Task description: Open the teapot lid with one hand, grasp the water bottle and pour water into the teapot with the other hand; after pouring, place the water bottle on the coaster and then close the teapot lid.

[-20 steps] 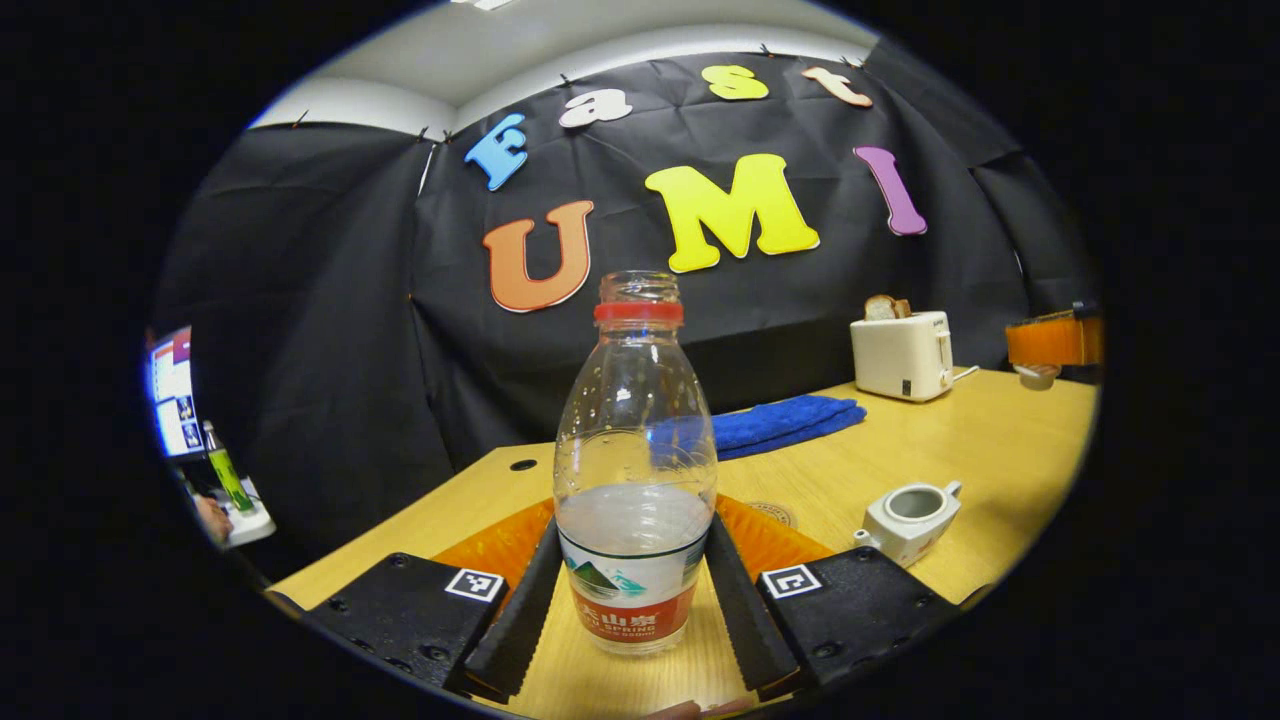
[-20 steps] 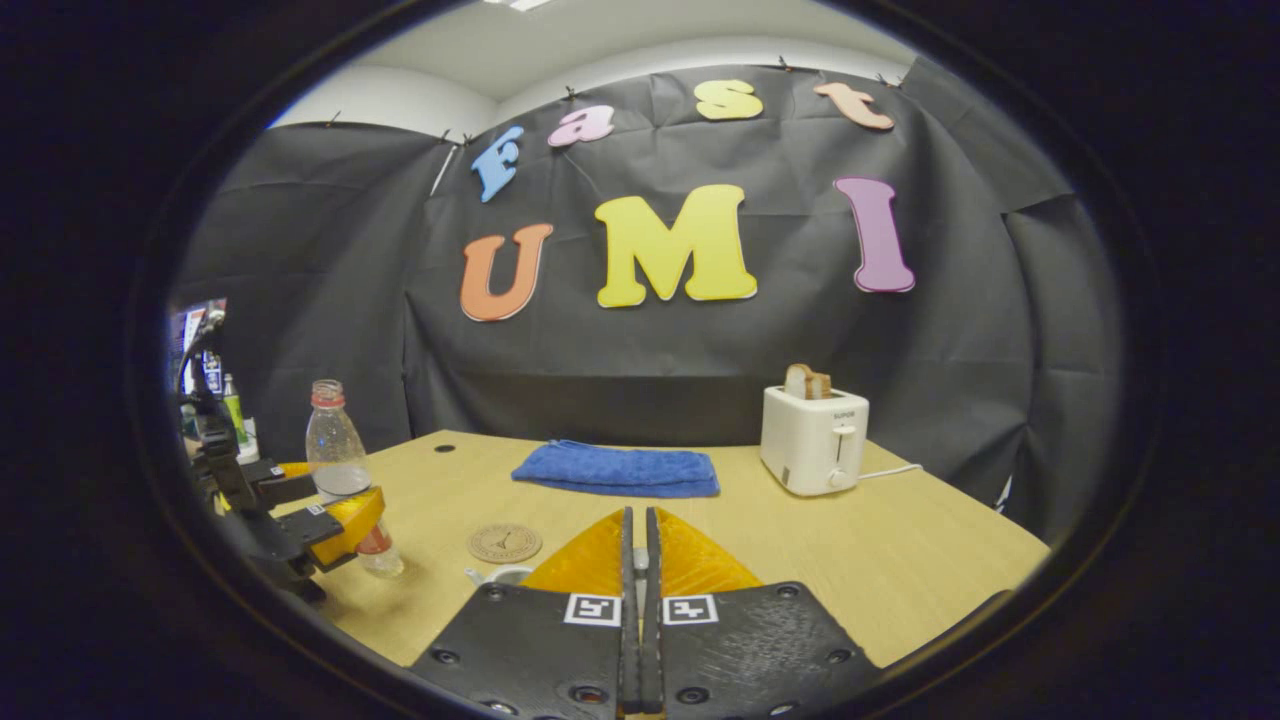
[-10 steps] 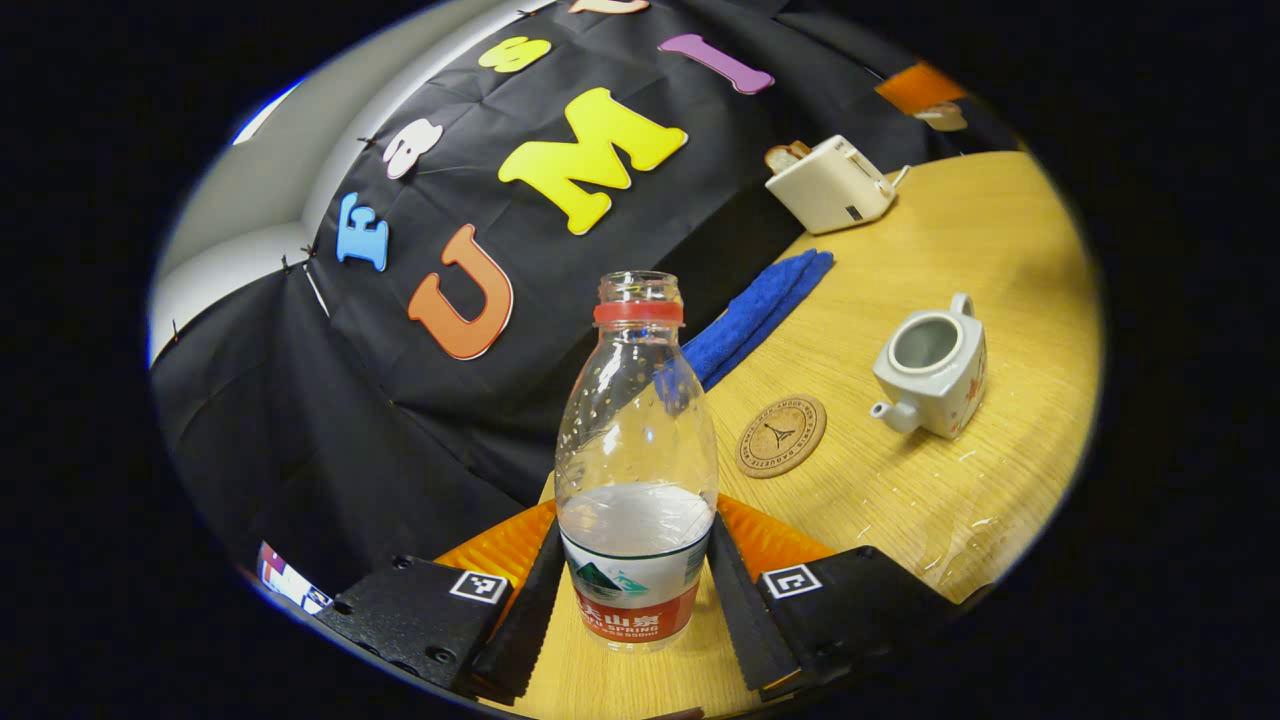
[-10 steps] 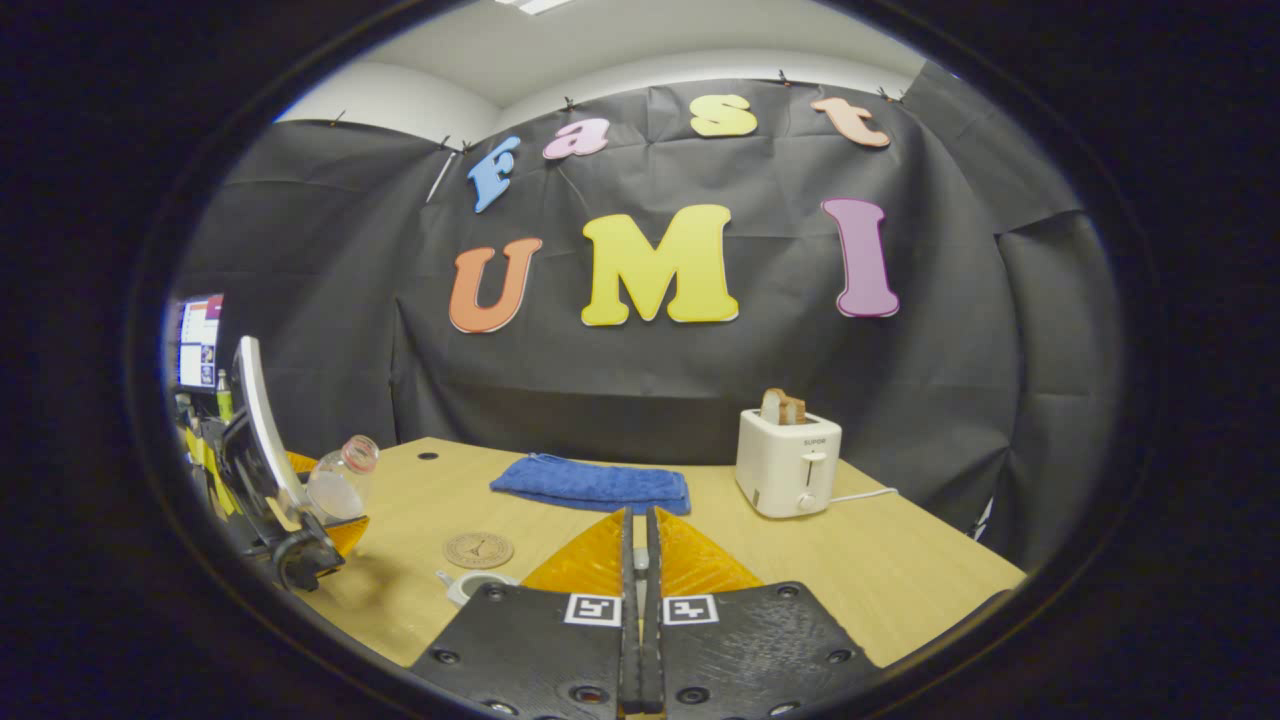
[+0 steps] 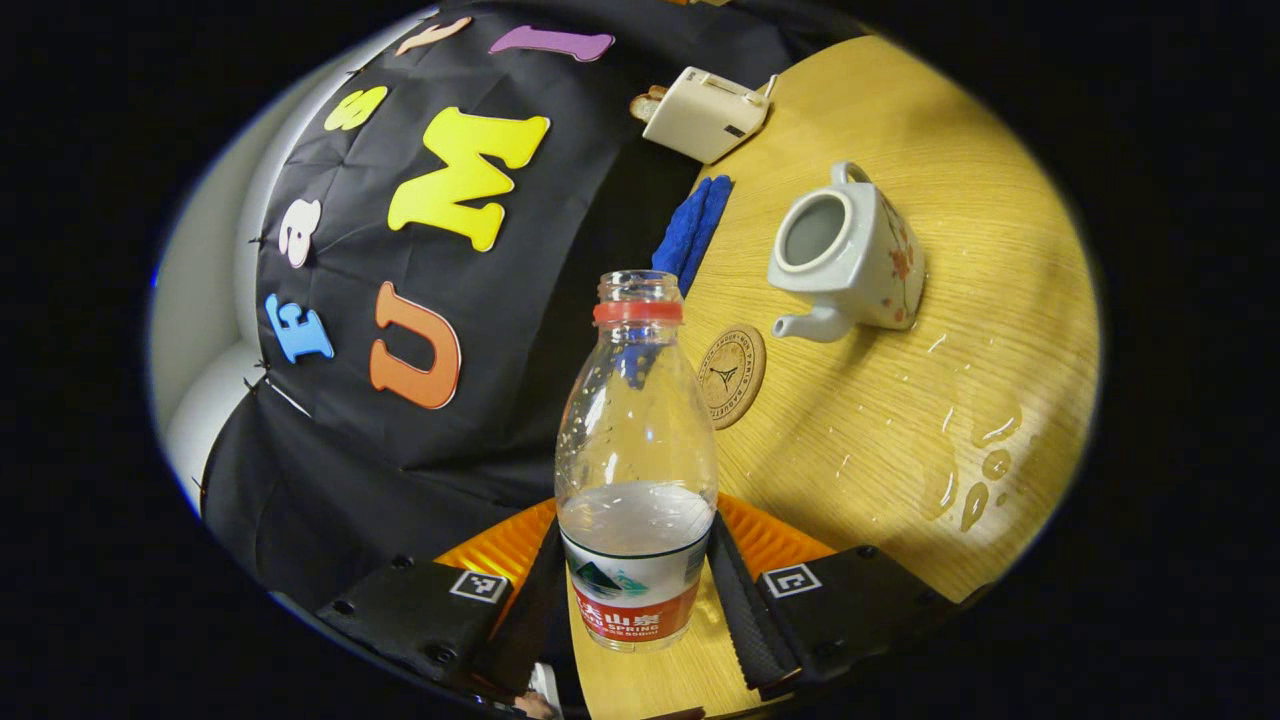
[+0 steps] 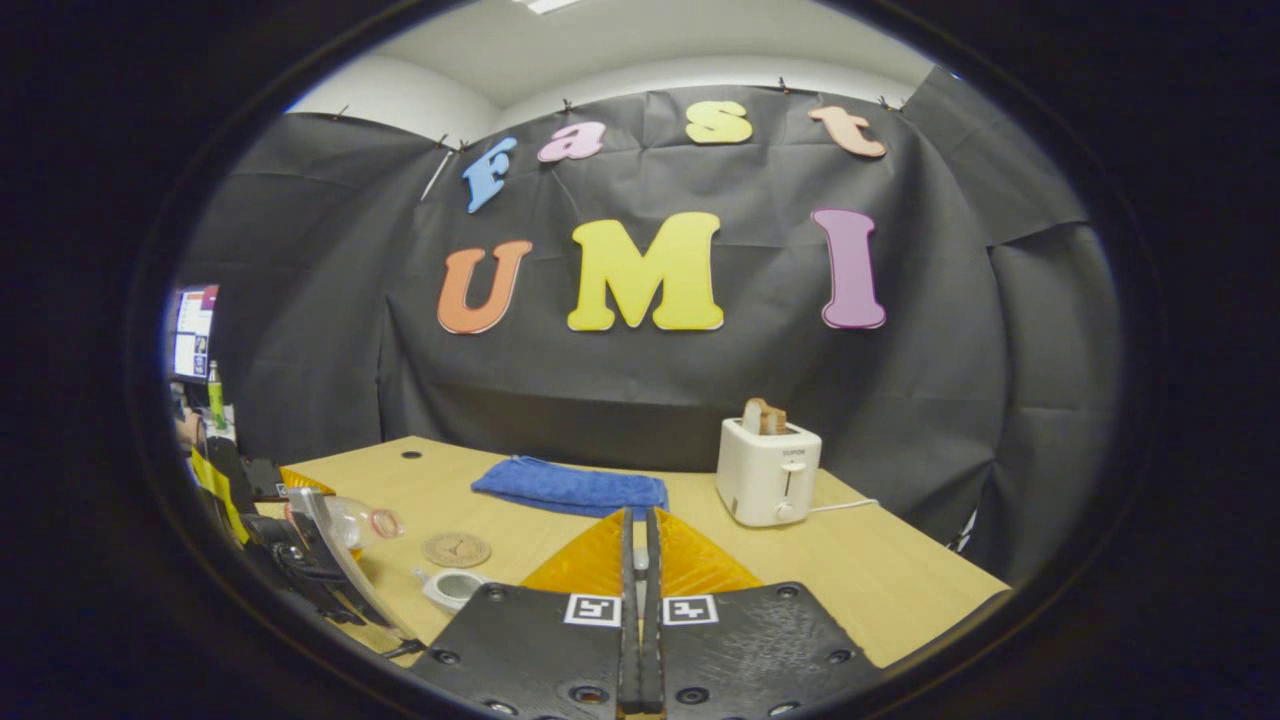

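My left gripper (image 5: pixel 633 525) is shut on the lower body of a clear water bottle (image 5: pixel 637 450) with no cap and a red neck ring, about a third full. The bottle is tilted far over; in the right gripper view it (image 6: pixel 368 522) lies almost sideways in the left gripper (image 6: pixel 335 535), mouth toward the white teapot (image 6: pixel 452 588). The teapot (image 5: pixel 850 250) stands open on the table, spout toward the round cork coaster (image 5: pixel 731 375). My right gripper (image 6: pixel 637 520) hangs above the table, its fingers pressed together with a pale sliver of the lid between them.
Water drops (image 5: pixel 960 480) lie on the wooden table (image 6: pixel 900 580) near the teapot. A folded blue towel (image 6: pixel 570 487) and a white toaster (image 6: pixel 768 472) with bread stand at the back. A monitor glows at the far left.
My left gripper has rolled further over with the bottle, bringing its mouth lower and closer to the open teapot. The right gripper has stayed shut and drifted slightly.
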Tool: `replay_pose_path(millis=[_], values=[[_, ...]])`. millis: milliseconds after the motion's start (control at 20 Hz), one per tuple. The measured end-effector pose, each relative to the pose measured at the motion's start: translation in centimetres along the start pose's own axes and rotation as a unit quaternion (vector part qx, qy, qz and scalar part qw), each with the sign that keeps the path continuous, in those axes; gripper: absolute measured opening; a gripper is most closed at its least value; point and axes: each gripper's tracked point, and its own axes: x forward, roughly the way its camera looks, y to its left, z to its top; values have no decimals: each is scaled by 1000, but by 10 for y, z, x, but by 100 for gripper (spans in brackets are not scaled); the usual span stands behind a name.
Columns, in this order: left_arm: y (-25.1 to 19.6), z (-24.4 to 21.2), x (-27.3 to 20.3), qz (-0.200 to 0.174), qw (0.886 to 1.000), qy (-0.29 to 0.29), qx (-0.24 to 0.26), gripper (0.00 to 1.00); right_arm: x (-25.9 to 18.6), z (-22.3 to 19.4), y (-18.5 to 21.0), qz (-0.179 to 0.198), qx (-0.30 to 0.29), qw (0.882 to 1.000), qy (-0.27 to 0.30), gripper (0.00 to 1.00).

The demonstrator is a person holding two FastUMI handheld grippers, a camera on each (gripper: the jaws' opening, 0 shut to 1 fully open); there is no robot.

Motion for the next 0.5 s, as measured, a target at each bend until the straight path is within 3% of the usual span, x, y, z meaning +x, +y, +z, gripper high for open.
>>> replay_pose_path(millis=[500], values=[[10,31,-6,26,985,4,171,77,-3,9,-15,-10,-4,1000,-10,1]])
